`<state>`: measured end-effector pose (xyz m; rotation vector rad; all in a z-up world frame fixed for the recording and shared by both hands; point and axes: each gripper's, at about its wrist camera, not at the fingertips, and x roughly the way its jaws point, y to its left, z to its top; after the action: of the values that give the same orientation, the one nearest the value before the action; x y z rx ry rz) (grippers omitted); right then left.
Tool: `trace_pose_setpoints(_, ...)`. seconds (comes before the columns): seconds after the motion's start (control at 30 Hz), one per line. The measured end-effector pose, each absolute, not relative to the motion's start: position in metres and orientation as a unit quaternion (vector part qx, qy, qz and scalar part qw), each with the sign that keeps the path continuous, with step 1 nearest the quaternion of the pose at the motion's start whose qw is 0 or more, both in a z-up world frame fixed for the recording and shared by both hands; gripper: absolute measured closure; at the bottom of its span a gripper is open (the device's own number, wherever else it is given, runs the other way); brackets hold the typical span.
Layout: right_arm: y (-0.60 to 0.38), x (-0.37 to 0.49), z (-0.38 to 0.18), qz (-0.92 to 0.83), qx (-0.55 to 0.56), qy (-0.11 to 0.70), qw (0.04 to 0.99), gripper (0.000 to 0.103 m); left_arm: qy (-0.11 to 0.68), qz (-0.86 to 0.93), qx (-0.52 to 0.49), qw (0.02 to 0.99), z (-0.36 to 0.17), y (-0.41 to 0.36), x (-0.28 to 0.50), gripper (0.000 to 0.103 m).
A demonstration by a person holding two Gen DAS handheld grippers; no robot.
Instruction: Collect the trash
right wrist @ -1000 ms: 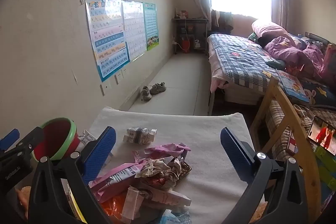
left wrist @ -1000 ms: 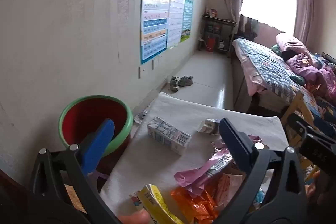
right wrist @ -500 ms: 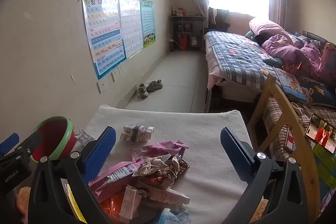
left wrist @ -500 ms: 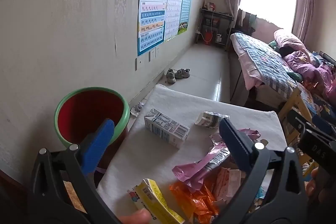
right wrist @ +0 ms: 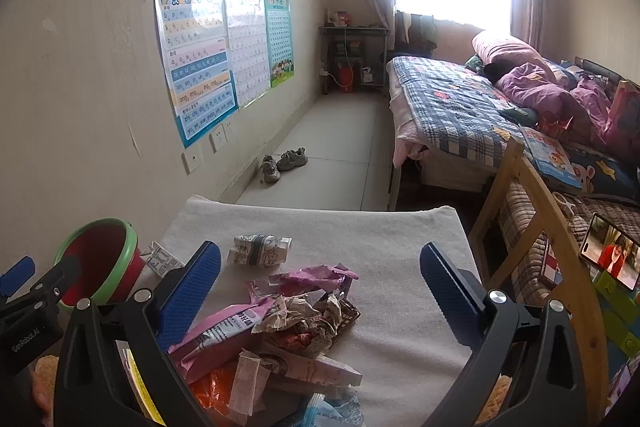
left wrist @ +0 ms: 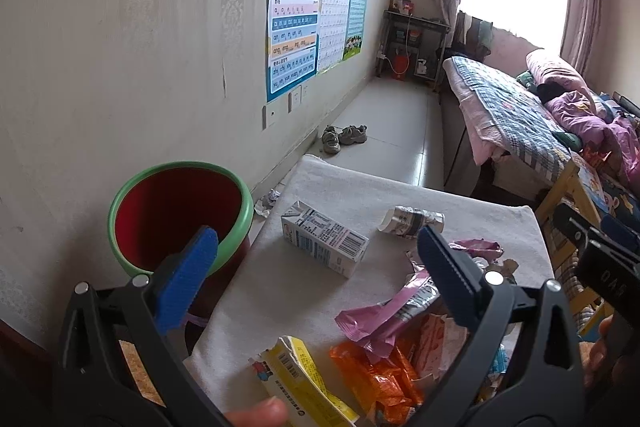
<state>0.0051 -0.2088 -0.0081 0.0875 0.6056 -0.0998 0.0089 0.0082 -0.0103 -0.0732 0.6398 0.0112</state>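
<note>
While spread, left tongs (left wrist: 316, 267) frame carton (left wrist: 324, 242) — untouched.

left gripper (left wrist: 316, 259): fingers spread, empty | right gripper (right wrist: 320, 275): fingers spread, empty

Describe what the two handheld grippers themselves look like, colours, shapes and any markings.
Both are black plastic clamp-style tools. The left gripper and right gripper each have two forked arms ending in blue ribbed pads, with silver rivets at the pivots. Seen from the right wrist view, the left gripper's body carries white "GenRobot.AI" lettering. No cables or sleeves show.
</note>
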Motion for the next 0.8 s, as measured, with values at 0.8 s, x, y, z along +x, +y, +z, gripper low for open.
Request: trace_pose_setpoints(0.8,-0.2088,0.0054,-0.008,-0.052,0.043,0.303,0.951,0.007,0.321,0.013,-0.028,0.947,-0.01,0.0079,0.01,0.005)
